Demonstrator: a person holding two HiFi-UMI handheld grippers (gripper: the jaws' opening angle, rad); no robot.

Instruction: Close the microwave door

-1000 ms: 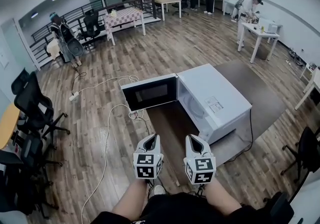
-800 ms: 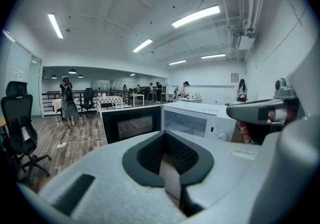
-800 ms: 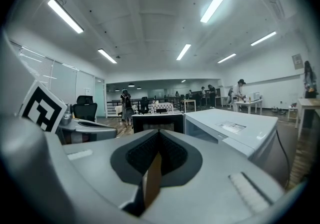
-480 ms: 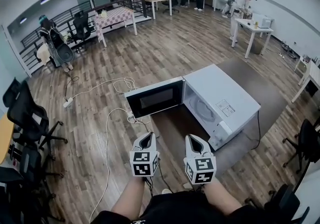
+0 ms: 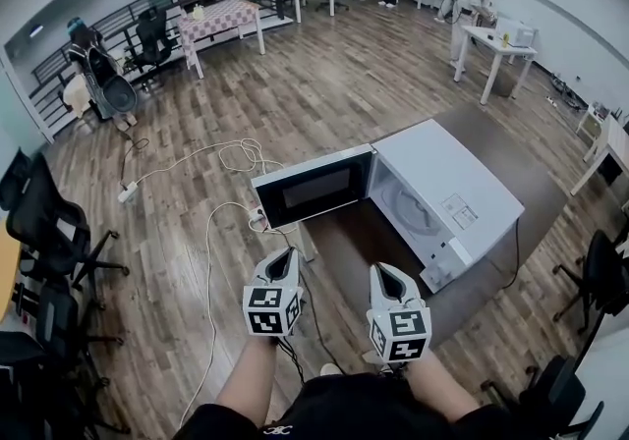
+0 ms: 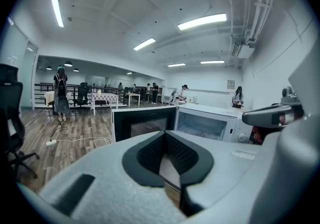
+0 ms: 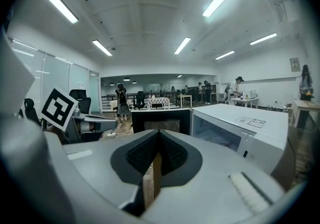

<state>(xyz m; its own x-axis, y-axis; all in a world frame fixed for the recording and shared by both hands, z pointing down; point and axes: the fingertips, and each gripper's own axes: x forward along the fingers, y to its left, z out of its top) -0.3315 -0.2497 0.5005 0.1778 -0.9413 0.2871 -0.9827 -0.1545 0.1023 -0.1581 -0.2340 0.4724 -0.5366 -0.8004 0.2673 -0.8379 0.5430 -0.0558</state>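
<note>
Microwave (image 5: 447, 197) stands on the dark counter (image 5: 482, 134) with its front turned toward me; its door (image 5: 314, 188) is swung far out to the left of the cavity, and its free edge reaches past the counter's edge, over the wooden floor (image 5: 324, 84); the door is fully open, so no part of the closing is done yet.

Both tools are low and close to my body, side by side and pointing toward the oven, well apart from it. The left hand-held gripper (image 5: 284, 254) has its jaws pressed together with nothing between them; the right hand-held gripper (image 5: 381, 272) looks the same, tips meeting and empty. I think this is sensible: a door is pushed, not grasped, and closed jaws make one firm, blunt point for pushing.

From the left gripper view the door's dark window is straight ahead, so I judge that the left tool is the natural one for the job. It should go around the free edge to the far face, then sweep the door toward the cavity. Contact near the free edge gives the best leverage; contact near the hinge would need much force and may slide the whole oven on the counter. A white cable (image 5: 209, 232) lies on the floor at the left, but it is not in the way of the door.
</note>
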